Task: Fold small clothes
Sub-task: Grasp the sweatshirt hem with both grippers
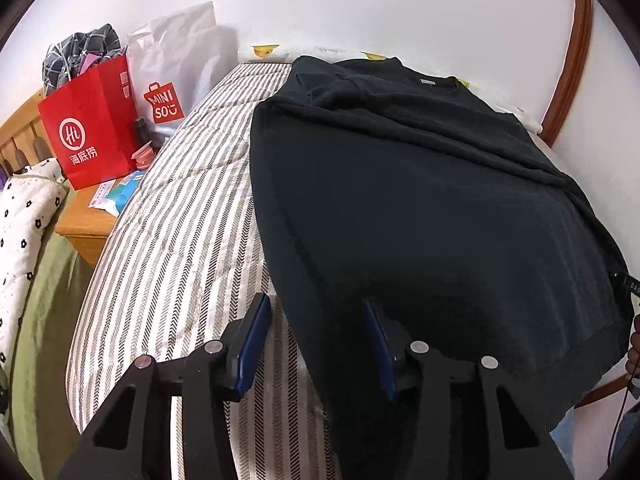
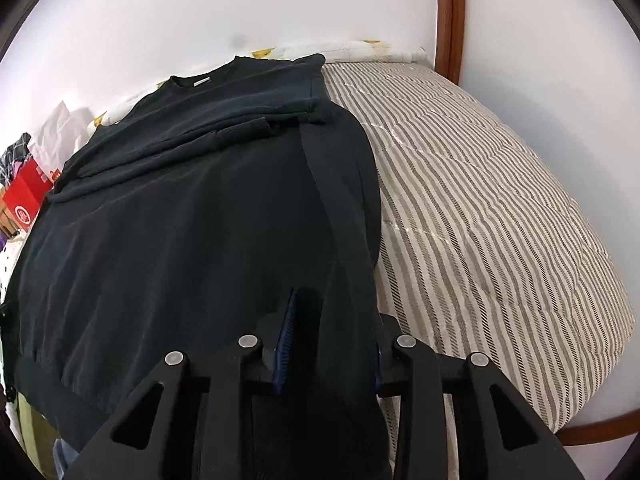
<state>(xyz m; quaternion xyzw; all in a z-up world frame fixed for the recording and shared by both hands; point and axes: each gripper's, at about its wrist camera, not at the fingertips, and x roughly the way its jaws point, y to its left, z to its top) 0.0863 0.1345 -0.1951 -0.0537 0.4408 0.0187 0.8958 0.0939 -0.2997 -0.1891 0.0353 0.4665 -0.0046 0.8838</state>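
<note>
Left wrist view is showing the left gripper (image 1: 316, 336) hanging over the near left corner of a black sweatshirt (image 1: 420, 208). Its blue fingers (image 1: 254, 344) are standing apart; one is lying over the striped bedcover (image 1: 172, 248), the other over the dark cloth, and whether they are pinching the hem I cannot tell. The sweatshirt is lying flat on the bed with its collar toward the white wall (image 1: 360, 4) and its sleeves folded across the chest. A red paper bag (image 1: 88, 132) and a white bag (image 1: 176, 68) are standing on a wooden nightstand (image 1: 84, 220) well to the left.

Right wrist view is showing the right gripper (image 2: 332, 340) at the near right edge of the sweatshirt, with a fold of black cloth bunching up between its fingers (image 2: 286, 336); it is pinching that fold. Bare bedcover is stretching away to the right.
</note>
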